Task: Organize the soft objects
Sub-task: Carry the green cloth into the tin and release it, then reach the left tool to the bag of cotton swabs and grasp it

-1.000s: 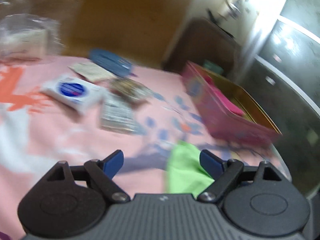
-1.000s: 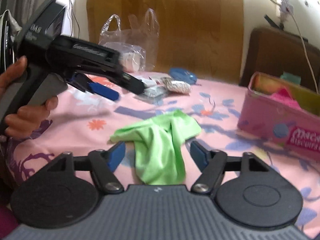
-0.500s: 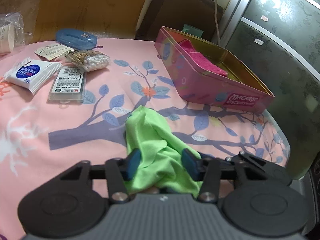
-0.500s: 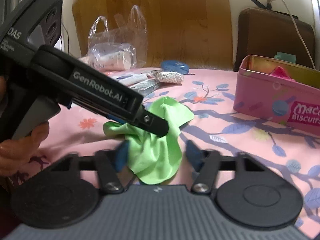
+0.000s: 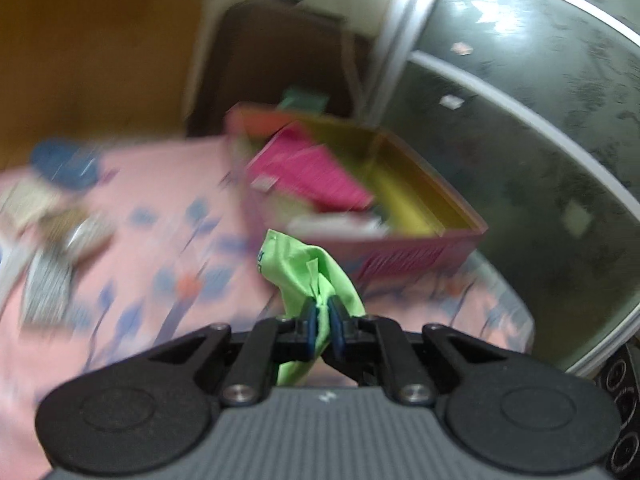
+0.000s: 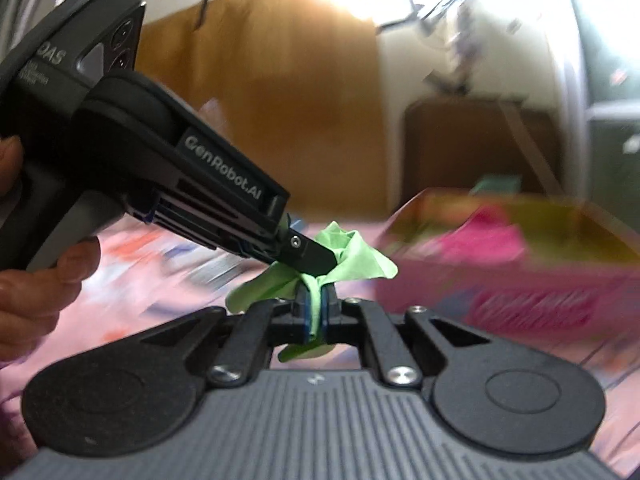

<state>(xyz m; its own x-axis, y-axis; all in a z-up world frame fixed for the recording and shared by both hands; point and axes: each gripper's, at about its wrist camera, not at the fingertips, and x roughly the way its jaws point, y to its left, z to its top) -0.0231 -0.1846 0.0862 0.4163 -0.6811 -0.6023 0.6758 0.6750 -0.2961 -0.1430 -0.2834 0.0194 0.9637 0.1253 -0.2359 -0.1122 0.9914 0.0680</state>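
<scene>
A green cloth [image 5: 308, 272] is pinched in my left gripper [image 5: 322, 322], whose jaws are shut on it, and it is lifted off the pink tablecloth. My right gripper [image 6: 315, 307] is also shut on the same green cloth [image 6: 352, 258]. The left gripper's body [image 6: 224, 200] crosses the right wrist view and touches the cloth from the left. A pink tin box [image 5: 420, 256] stands just beyond the cloth, with a pink cloth [image 5: 312, 176] inside it. The box [image 6: 520, 280] also shows at the right in the right wrist view. Both views are blurred by motion.
Small packets [image 5: 48, 280] and a blue case [image 5: 64, 160] lie blurred on the table's far left. A dark glass cabinet door [image 5: 520, 140] stands right of the table. A brown chair back [image 6: 472, 140] is behind the tin box.
Both grippers have shut on the green cloth and lifted it off the table. The cloth has moved toward the pink tin box, which now looks closer.
</scene>
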